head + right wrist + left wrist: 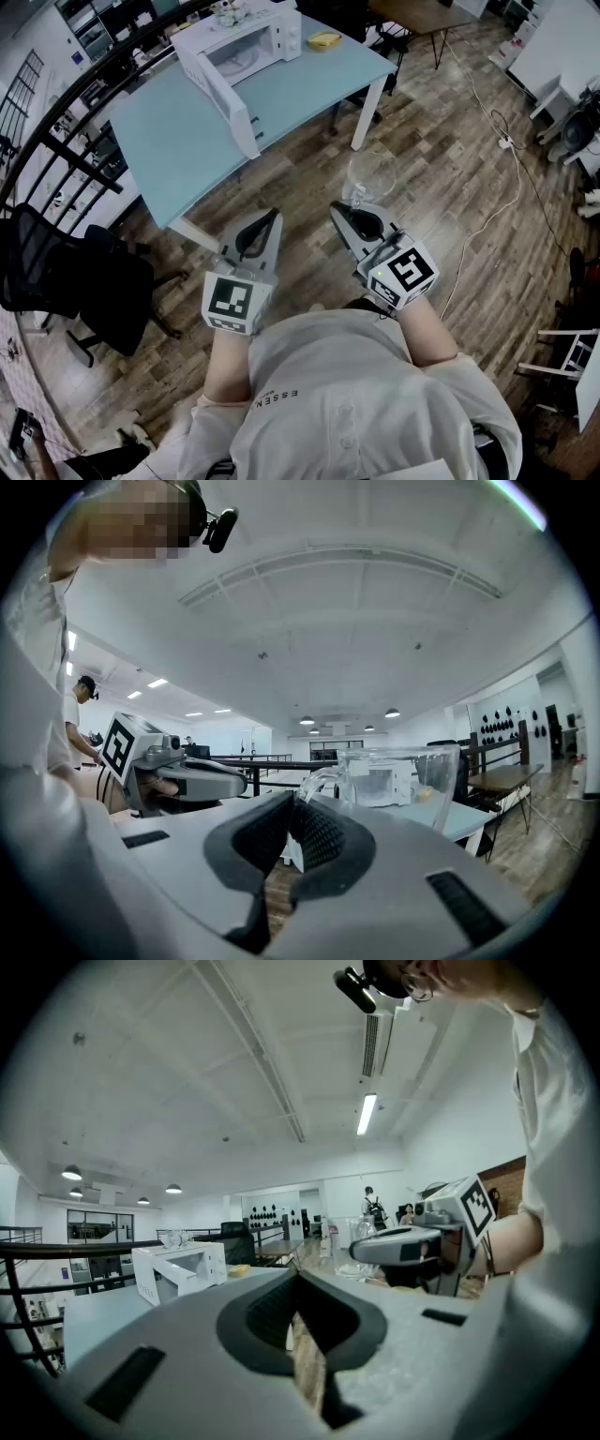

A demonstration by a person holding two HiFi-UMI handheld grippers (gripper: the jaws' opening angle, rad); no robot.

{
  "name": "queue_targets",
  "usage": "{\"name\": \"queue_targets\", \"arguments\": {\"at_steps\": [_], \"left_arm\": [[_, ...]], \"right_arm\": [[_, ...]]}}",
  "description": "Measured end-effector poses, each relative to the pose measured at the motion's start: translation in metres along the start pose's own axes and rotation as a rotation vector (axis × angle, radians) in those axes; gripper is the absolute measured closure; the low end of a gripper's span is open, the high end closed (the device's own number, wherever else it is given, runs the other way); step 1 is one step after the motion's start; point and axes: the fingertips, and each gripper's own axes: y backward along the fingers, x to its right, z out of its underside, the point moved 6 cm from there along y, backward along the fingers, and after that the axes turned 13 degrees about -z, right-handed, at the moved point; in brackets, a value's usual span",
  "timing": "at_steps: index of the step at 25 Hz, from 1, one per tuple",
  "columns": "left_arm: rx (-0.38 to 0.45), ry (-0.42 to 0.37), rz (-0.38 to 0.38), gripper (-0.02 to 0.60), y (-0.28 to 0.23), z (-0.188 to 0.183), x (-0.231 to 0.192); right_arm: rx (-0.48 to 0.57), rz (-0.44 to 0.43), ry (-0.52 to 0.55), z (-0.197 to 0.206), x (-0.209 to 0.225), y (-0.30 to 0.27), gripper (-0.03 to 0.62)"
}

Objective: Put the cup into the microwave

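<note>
1. One clear glass cup (370,176) hangs in the air above the wooden floor (441,150), just off the near right corner of the table. It is well apart from the microwave and not inside it.
2. Its handle sits at the jaw tips of the right gripper (342,212), and the right gripper view shows those jaws closed on the handle. The cup body stands upright just past the tips, to their right.
3. Beside it, the left gripper (273,219) is held forward at about the same height. Its jaws are closed together with nothing between them, and only a thin slit of floor shows through in the left gripper view.
4. Both grippers point towards the light-blue table (169,141), which stands ahead of the person and to the left.
5. On the far end of that table is the white microwave (248,42). Its door (225,98) is swung wide open towards the table's middle, and the cavity faces the person.
6. Near the microwave's right side, a small yellow object (324,39) lies on the tabletop. What it is cannot be made out.
7. Farther out, a black office chair (89,281) stands at the left by a dark railing (56,127), and a white cable (514,183) trails across the floor at the right.
</note>
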Motion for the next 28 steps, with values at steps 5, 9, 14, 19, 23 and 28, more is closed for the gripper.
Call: {"name": "queue_targets", "arguments": {"at_steps": [5, 9, 14, 19, 23, 28], "left_arm": [[0.001, 0.0, 0.004, 0.581, -0.007, 0.002, 0.001], [-0.003, 0.004, 0.014, 0.581, -0.013, 0.004, 0.002], [-0.001, 0.01, 0.023, 0.581, -0.025, 0.004, 0.003], [-0.008, 0.011, 0.018, 0.581, -0.046, 0.004, 0.003], [-0.022, 0.005, -0.005, 0.581, -0.066, 0.007, 0.001], [-0.043, 0.028, -0.054, 0.581, -0.111, 0.013, -0.005]], "right_arm": [[0.002, 0.008, -0.008, 0.003, 0.006, 0.002, 0.577], [0.001, 0.011, -0.021, 0.006, 0.011, 0.002, 0.577], [0.012, 0.011, -0.044, 0.008, 0.022, 0.003, 0.577], [0.006, -0.008, -0.061, 0.012, 0.042, 0.002, 0.576], [0.004, -0.023, -0.069, 0.018, 0.066, -0.002, 0.576], [0.01, -0.056, -0.077, 0.029, 0.12, -0.016, 0.576]]}}
